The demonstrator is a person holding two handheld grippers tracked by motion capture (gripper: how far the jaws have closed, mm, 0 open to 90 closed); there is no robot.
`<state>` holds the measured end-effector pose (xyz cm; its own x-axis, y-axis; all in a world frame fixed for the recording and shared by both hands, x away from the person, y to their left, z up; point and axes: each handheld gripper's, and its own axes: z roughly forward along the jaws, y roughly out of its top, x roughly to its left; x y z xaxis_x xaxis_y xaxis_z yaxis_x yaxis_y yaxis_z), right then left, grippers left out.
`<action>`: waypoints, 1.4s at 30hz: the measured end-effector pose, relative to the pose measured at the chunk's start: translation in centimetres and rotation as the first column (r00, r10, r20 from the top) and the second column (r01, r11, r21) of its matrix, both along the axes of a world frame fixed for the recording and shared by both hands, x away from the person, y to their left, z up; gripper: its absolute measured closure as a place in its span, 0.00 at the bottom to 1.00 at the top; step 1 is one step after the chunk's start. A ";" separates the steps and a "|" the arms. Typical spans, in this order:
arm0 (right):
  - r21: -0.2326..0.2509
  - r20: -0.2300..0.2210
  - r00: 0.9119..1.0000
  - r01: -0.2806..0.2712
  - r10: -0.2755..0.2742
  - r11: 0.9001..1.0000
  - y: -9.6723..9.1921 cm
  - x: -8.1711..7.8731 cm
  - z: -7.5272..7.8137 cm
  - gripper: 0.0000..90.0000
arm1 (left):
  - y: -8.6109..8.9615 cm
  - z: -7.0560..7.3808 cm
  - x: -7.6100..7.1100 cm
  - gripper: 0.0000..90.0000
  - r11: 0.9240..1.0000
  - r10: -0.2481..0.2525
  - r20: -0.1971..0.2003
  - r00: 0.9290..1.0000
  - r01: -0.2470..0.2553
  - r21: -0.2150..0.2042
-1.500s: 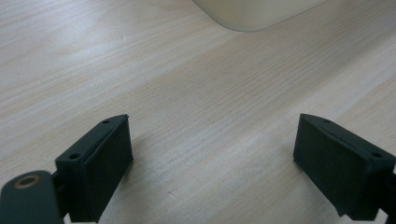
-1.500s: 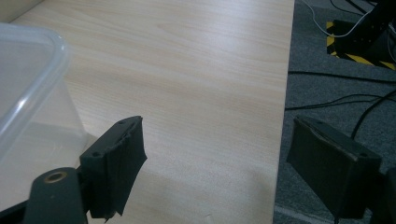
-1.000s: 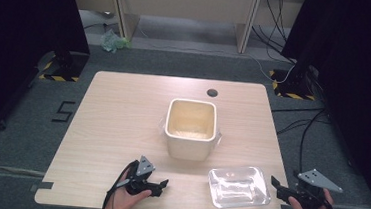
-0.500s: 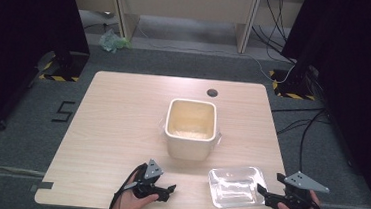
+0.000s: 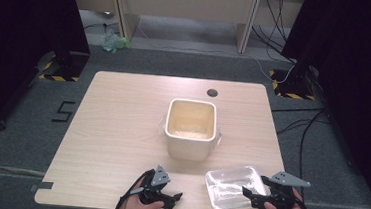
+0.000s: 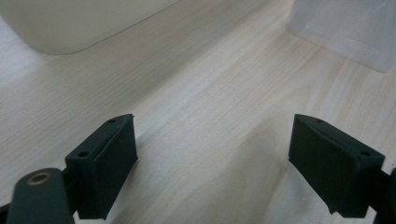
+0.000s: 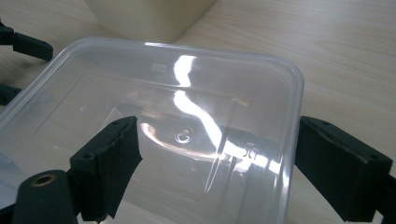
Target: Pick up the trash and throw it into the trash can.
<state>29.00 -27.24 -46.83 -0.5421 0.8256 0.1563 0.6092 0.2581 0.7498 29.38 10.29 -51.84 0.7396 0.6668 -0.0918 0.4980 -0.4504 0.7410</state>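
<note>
Your right gripper [image 5: 256, 196] has just been spreading its jaws and now straddles the near edge of the clear plastic container [image 7: 163, 116] without pinching it, ready to grip, while your left gripper [image 5: 168, 197] waits open over bare table [image 6: 210, 116] beside it.

Both hands come in from the near edge of the desk [image 5: 121, 129]. The left claw [image 5: 175, 198] lies low over the desk, pointing to the right, and its jaws stand wide apart with nothing between them. The right claw [image 5: 247, 196] points to the left. Its jaws have just been opening and now stand wide.
</note>
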 end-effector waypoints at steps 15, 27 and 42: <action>-0.098 0.073 0.988 -0.125 0.133 0.987 7.9 4.8 1.2 0.21 | 1.2 0.4 0.3 0.17 1.000 0.020 0.002 1.000 -0.020 -0.022; 0.033 0.072 0.997 0.028 -0.030 0.999 1.3 -0.5 0.9 0.20 | 1.7 1.0 1.3 0.17 0.997 0.032 0.007 0.999 -0.032 -0.072; 0.085 0.033 0.999 0.010 -0.012 0.996 2.0 -0.7 -1.2 0.20 | -1.4 0.4 0.7 0.18 0.997 -0.047 0.025 0.999 0.049 -0.054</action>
<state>28.30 -25.23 -48.07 -0.5392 0.8161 0.2078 0.5860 0.1864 0.7886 30.05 8.86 -51.48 0.7730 0.6250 -0.1088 0.4587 -0.4323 0.7763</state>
